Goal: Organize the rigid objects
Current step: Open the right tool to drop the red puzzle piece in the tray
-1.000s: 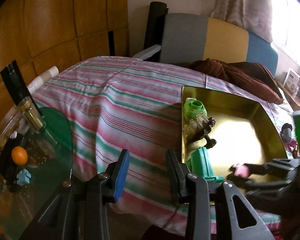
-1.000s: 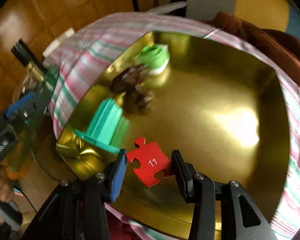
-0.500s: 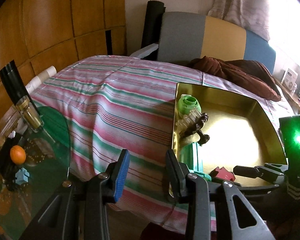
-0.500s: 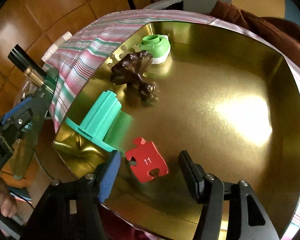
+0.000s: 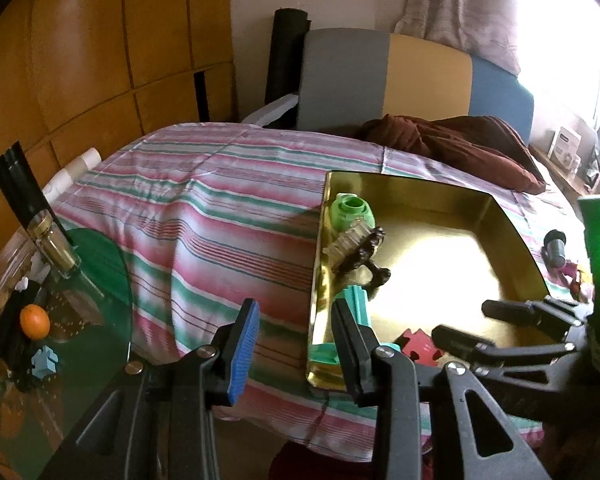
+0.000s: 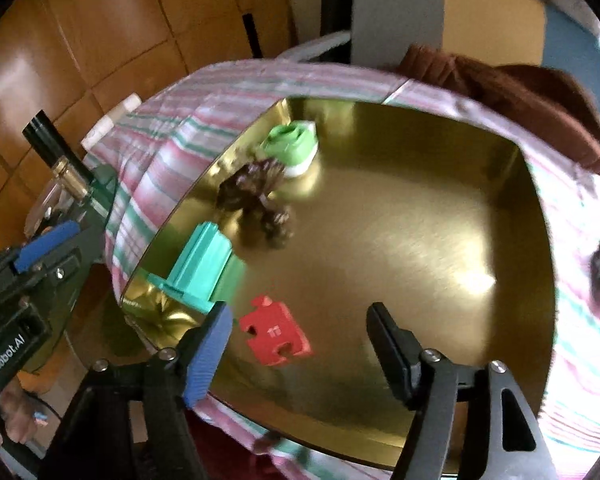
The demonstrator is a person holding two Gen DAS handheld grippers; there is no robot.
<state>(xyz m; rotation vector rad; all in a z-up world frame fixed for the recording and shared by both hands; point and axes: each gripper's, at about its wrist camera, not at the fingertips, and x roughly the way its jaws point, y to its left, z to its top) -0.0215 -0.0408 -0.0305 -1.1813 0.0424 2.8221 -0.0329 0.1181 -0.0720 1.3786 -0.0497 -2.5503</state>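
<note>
A gold tray (image 6: 440, 140) (image 5: 504, 220) lies on the striped bedspread. In it are a red puzzle piece marked 11 (image 6: 275, 330) (image 5: 414, 345), a teal ribbed block (image 6: 204, 266) (image 5: 358, 306), a dark brown figurine (image 6: 256, 196) (image 5: 364, 250) and a green round piece (image 6: 294, 146) (image 5: 350, 212). My right gripper (image 6: 300, 328) is open and empty, just above the puzzle piece at the tray's near edge. My left gripper (image 5: 294, 322) is open and empty over the bed edge, left of the tray.
A round glass table (image 5: 96, 276) at the left holds an orange (image 5: 34, 321), a small blue piece (image 5: 44, 362) and a black-capped bottle (image 5: 40, 232). A grey cylinder and pink bits (image 5: 556, 246) lie right of the tray. A brown cushion (image 5: 460, 144) lies behind.
My right gripper opened and let go of the red puzzle piece, which now lies flat in the tray; the gripper drew back a little. The left gripper stayed open and barely moved.
</note>
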